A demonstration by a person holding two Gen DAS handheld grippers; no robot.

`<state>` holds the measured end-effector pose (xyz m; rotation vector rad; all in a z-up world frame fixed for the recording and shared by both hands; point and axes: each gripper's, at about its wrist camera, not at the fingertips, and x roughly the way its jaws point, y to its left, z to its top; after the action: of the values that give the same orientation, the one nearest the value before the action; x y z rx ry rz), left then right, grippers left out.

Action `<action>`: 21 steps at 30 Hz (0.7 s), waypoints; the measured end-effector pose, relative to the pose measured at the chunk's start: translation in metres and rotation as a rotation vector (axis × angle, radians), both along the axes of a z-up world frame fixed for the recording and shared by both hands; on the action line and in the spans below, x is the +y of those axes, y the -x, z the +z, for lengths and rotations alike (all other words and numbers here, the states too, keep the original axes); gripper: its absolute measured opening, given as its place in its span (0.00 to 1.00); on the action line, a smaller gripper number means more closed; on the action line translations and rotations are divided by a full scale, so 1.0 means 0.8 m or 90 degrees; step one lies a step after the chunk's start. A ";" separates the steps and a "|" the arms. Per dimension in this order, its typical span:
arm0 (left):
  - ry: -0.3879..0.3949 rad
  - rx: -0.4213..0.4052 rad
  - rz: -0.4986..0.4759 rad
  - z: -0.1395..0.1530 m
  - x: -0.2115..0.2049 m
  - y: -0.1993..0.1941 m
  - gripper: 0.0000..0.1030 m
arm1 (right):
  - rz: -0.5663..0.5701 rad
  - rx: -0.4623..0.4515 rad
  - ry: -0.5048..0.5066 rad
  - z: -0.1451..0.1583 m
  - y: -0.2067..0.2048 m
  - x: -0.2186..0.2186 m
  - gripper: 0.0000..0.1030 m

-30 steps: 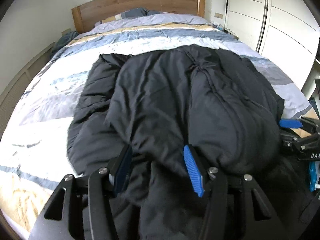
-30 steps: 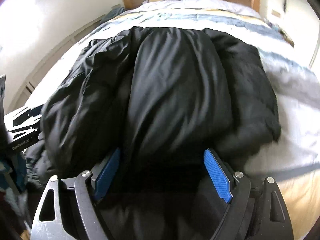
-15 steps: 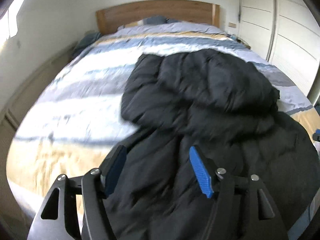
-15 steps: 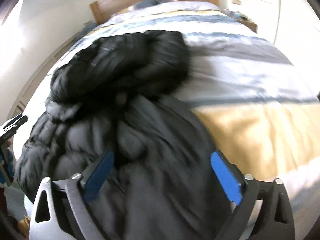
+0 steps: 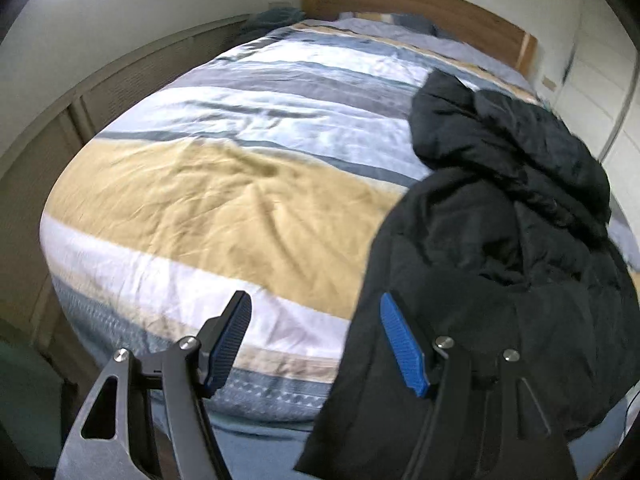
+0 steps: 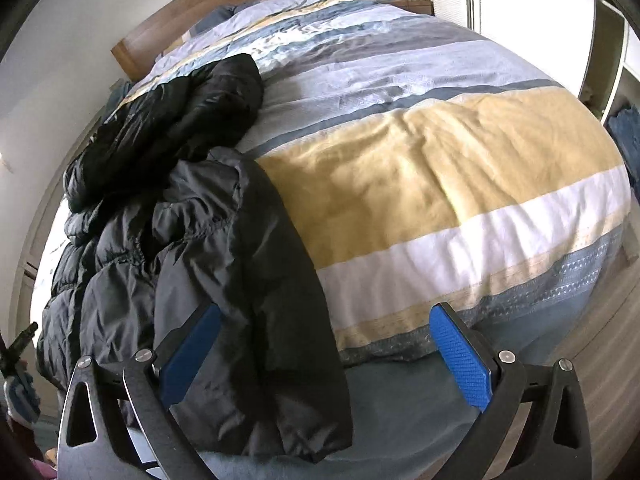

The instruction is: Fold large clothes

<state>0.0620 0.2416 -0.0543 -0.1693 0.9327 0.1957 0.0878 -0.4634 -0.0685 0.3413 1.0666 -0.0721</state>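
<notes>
A large black puffer jacket [image 5: 500, 264] lies bunched on the striped bed, its lower part hanging over the foot edge. In the right wrist view the jacket [image 6: 192, 240] fills the left side, one flap draped down over the bed's edge. My left gripper [image 5: 316, 344] is open and empty, just left of the jacket's hanging edge; its right pad [image 5: 400, 348] is close to the cloth. My right gripper [image 6: 324, 364] is open and empty, with the jacket flap between its blue pads [image 6: 460, 360] but not pinched.
The bed [image 5: 224, 200] has a striped yellow, white, grey and blue cover and a wooden headboard [image 5: 400, 0]. Low wall panels [image 5: 120, 80] run along the left. White wardrobe doors [image 6: 520, 4] and a nightstand [image 6: 412, 2] with small items stand beyond the bed.
Both grippers have pulled back from over the jacket and swung apart, the left view panning left and the right view panning right. The jacket now lies bunched with its hem over the bed's foot.
</notes>
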 end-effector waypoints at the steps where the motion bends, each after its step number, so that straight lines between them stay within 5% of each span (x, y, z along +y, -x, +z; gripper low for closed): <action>1: 0.006 -0.004 0.004 0.002 0.004 0.004 0.64 | 0.002 -0.003 -0.002 0.001 0.000 0.002 0.99; 11: 0.012 -0.020 -0.008 0.009 -0.006 0.005 0.64 | 0.019 -0.020 -0.022 0.006 0.005 0.022 1.00; 21: 0.080 -0.011 -0.044 -0.020 -0.015 -0.006 0.64 | 0.002 0.017 -0.062 -0.020 -0.014 0.029 1.00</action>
<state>0.0671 0.2296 -0.0704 -0.2546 0.9320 0.0715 0.0988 -0.4404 -0.0847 0.4268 1.0987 -0.0221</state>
